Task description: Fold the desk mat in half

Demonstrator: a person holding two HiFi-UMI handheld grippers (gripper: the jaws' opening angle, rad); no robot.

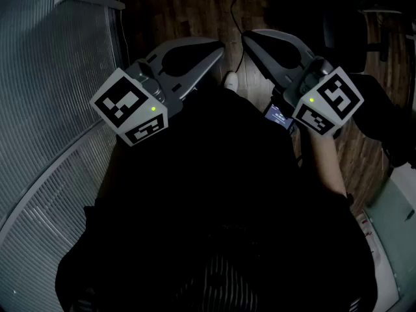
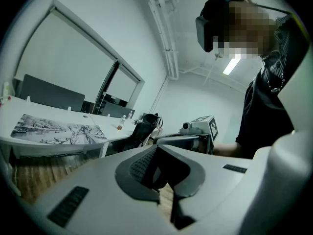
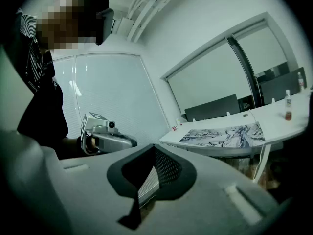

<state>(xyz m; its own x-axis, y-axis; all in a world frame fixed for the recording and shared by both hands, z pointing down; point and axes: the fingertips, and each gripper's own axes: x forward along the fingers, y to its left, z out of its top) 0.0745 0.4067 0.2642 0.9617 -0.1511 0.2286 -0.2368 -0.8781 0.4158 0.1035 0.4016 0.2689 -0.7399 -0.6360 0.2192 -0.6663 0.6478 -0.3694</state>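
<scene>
Lying flat, a grey-printed rectangular desk mat (image 3: 225, 135) tops the white desk (image 3: 278, 127).

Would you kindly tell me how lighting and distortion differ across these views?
Head view: dim; only the marker cubes stand out. Left gripper view: bright, fisheye bows the window frame. Right gripper view: bright, table edge curved, corners black.

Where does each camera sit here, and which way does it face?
Head view: on the head, facing steeply down at the left hand-held gripper and right hand-held gripper over dark clothing.
Left gripper view: along its shut jaws; desk mat left, person's torso right.
Right gripper view: same, mat right, torso left.
Shared: both gripper views show the mat.
</scene>
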